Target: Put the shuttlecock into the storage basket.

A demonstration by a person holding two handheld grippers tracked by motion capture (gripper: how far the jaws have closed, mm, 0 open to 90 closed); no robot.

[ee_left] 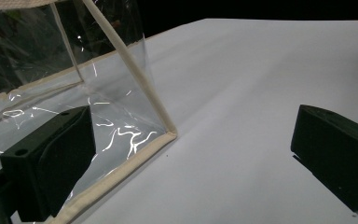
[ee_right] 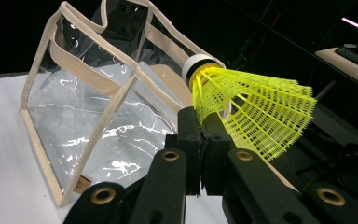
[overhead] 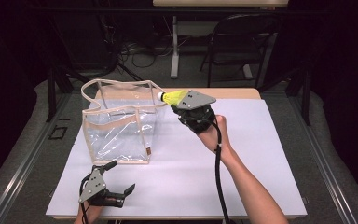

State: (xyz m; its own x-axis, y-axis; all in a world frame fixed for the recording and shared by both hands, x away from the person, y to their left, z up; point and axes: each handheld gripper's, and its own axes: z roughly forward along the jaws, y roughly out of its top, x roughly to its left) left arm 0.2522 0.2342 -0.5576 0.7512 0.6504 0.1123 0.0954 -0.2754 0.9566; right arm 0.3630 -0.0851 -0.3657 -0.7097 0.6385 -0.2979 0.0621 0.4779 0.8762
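A clear plastic bag (overhead: 120, 128) with beige trim stands upright on the white table top (overhead: 251, 154), its mouth open upward. My right gripper (overhead: 176, 106) is shut on the skirt of a yellow shuttlecock (overhead: 171, 97), held just right of the bag's upper right corner, white cork tip toward the bag. In the right gripper view the jaws pinch the yellow skirt (ee_right: 256, 105) and the bag (ee_right: 93, 107) stands to the left. My left gripper (overhead: 121, 177) rests open near the table's front left, in front of the bag. Its view shows the bag's lower corner (ee_left: 168, 135) between wide-apart jaws.
A folding chair (overhead: 242, 42) and a table leg (overhead: 174, 46) stand on the floor beyond the table. Cables lie on the floor at the back. White table surface (ee_left: 261, 84) stretches right of the bag.
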